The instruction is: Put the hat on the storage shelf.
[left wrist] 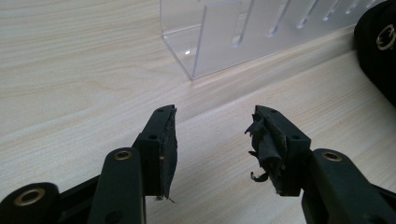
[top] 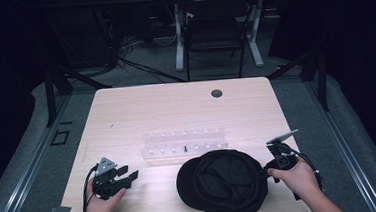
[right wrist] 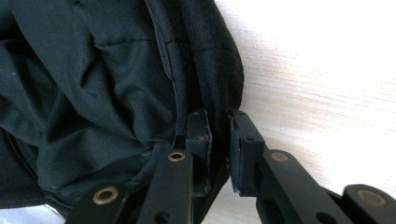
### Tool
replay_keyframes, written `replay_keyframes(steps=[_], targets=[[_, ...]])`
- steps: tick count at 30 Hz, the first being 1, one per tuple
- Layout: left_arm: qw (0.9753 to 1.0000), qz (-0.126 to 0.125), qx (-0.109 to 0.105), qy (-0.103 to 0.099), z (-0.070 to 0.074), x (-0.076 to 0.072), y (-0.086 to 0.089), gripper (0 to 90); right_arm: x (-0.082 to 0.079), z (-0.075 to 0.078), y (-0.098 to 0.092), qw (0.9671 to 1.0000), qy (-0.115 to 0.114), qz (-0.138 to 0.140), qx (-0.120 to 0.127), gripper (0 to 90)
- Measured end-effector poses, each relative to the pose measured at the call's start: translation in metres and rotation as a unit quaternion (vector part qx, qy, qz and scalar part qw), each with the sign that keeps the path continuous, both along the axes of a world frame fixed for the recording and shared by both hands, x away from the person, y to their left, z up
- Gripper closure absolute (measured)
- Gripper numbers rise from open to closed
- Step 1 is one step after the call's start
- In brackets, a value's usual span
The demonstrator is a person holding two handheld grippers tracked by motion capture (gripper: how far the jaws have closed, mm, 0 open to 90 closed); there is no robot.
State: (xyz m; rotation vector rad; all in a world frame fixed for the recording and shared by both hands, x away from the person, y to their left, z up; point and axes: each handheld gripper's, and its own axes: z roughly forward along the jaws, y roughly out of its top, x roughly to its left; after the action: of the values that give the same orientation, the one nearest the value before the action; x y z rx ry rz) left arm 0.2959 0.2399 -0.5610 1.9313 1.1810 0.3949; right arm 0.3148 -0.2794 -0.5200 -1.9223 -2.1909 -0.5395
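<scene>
A black cap [top: 225, 182] lies upside down on the wooden table [top: 176, 112], near the front edge, its inside facing up. My right gripper [top: 266, 170] is at the cap's right rim and is shut on that rim; in the right gripper view the jaws pinch the black fabric edge [right wrist: 219, 116]. My left gripper [top: 126, 174] rests at the front left of the table, open, with nothing between its fingers [left wrist: 163, 140]. It points toward a clear acrylic rack [top: 184, 142] and the cap's edge [left wrist: 378, 51].
The clear acrylic rack [left wrist: 224, 37] with slots stands just behind the cap in mid-table. A round dark grommet [top: 216, 93] sits at the table's far edge. A chair [top: 214, 31] and desk legs stand beyond the table.
</scene>
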Motion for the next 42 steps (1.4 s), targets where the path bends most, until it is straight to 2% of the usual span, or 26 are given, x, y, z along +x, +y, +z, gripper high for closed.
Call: replay_keyframes(steps=[3,4,5,6,7,8,9,13,14,15,17,19,23,24,25,26,31,37,41,42], targets=[[1.0000,-0.001,0.002,0.003,0.000,0.000,0.000,50.2,0.003,-0.001,0.000,0.9999,0.009,0.012,-0.002,81.2],[1.0000,0.001,0.002,0.001,0.000,0.000,0.000,50.2,0.002,-0.003,0.001,1.0000,0.003,-0.001,0.006,82.6],[1.0000,0.001,0.002,0.001,0.000,0.000,0.000,50.2,0.002,-0.003,0.001,1.0000,0.003,-0.001,0.006,82.6],[1.0000,-0.001,0.003,0.004,0.000,0.000,0.001,50.2,0.004,-0.002,0.000,0.9998,0.016,0.009,0.008,84.5],[1.0000,-0.001,0.003,0.004,0.000,0.000,0.001,50.2,0.004,-0.002,0.000,0.9998,0.016,0.009,0.008,84.5],[1.0000,0.002,0.002,0.000,0.000,0.000,0.000,50.2,0.006,-0.002,-0.001,0.9995,0.027,0.015,0.012,85.4],[1.0000,0.002,0.001,0.001,0.000,0.000,0.000,50.2,0.006,-0.003,-0.001,0.9994,0.027,0.009,0.019,86.0],[1.0000,0.002,0.002,0.000,-0.001,0.000,0.000,50.2,0.008,-0.002,-0.003,0.9989,0.037,0.018,0.024,87.1],[1.0000,0.002,0.000,0.001,-0.001,0.001,0.000,50.2,0.007,-0.001,-0.004,0.9987,0.037,0.009,0.034,87.4],[1.0000,0.002,0.000,0.001,-0.001,0.001,0.000,50.2,0.007,0.000,-0.006,0.9983,0.043,0.016,0.037,87.5],[1.0000,0.001,0.002,0.003,-0.001,0.001,0.000,50.2,0.007,0.000,-0.006,0.9981,0.042,0.009,0.045,87.5],[1.0000,0.002,0.000,0.001,-0.001,0.001,0.000,50.2,0.006,0.003,-0.009,0.9971,0.042,0.002,0.064,87.8],[1.0000,0.003,0.000,0.001,-0.001,0.001,0.000,50.2,0.005,0.007,-0.012,0.9963,0.042,0.001,0.075,87.8],[1.0000,0.003,0.000,0.002,-0.001,0.001,0.000,50.2,0.004,0.008,-0.012,0.9951,0.036,-0.010,0.092,87.8],[1.0000,0.003,0.000,0.002,-0.001,0.001,0.000,50.2,0.004,0.008,-0.012,0.9951,0.036,-0.010,0.092,87.8],[1.0000,0.001,0.003,0.005,-0.001,0.001,0.000,50.2,0.005,0.012,-0.014,0.9949,0.042,0.004,0.092,87.9],[1.0000,0.000,0.004,0.006,-0.001,0.001,0.000,50.2,0.004,0.017,-0.014,0.9939,0.043,0.000,0.101,87.9],[1.0000,-0.001,0.005,0.006,-0.001,0.001,0.001,50.2,0.003,0.026,-0.014,0.9905,0.045,-0.007,0.129,88.0],[1.0000,0.000,0.003,0.005,-0.001,0.001,0.000,50.2,0.003,0.035,-0.013,0.9893,0.045,-0.006,0.138,88.1],[1.0000,0.002,0.002,0.002,-0.001,0.001,-0.001,50.2,0.003,0.039,-0.012,0.9882,0.044,-0.002,0.147,88.1]])
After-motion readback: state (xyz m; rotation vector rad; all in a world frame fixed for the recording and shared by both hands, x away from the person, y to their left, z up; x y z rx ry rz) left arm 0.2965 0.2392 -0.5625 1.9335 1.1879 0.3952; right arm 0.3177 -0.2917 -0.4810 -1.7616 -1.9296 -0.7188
